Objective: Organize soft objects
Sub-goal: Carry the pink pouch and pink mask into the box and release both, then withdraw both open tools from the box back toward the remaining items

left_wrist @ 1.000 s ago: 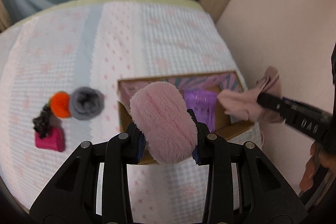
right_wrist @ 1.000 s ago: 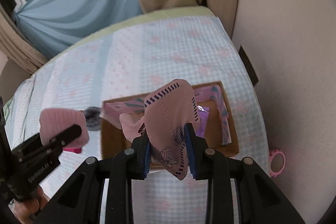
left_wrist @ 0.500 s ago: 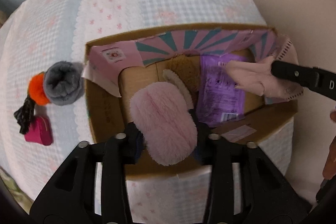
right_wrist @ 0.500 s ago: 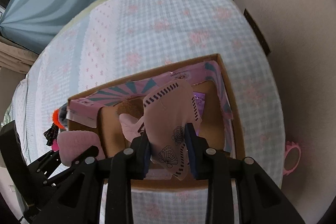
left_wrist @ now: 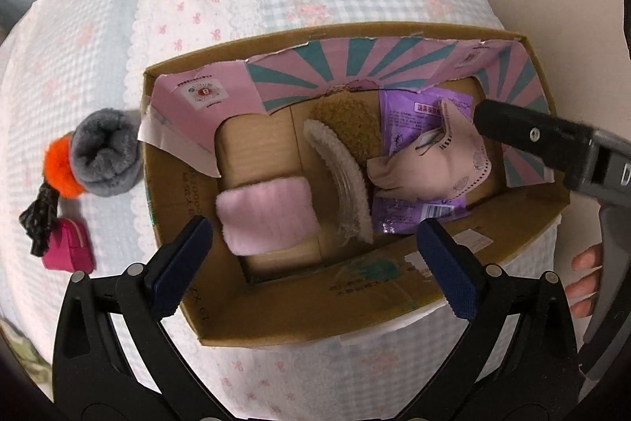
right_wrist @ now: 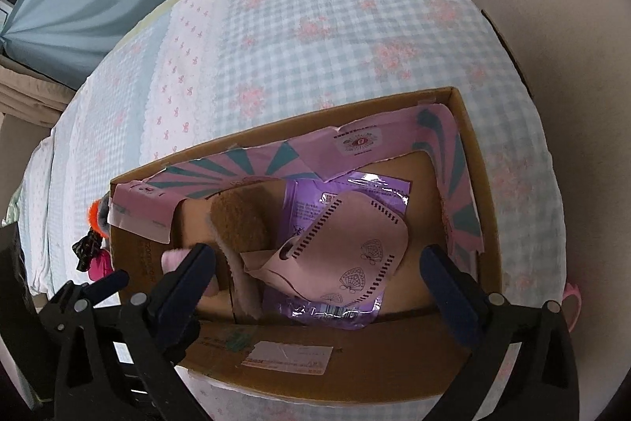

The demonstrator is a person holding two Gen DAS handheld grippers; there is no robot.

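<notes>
Two tools hang spread wide above an open cardboard box (left_wrist: 394, 306) at the bed's right edge, each gripping nothing. Below the left tool (left_wrist: 315, 247) lies a pink fuzzy pad (left_wrist: 266, 219); below the right tool (right_wrist: 319, 265), a pink face mask (right_wrist: 343, 255). Lift both straight up, clearing the box walls. Gray sock (left_wrist: 104, 160) and orange pom-pom (left_wrist: 59, 168) wait near the bed's left edge.
</notes>
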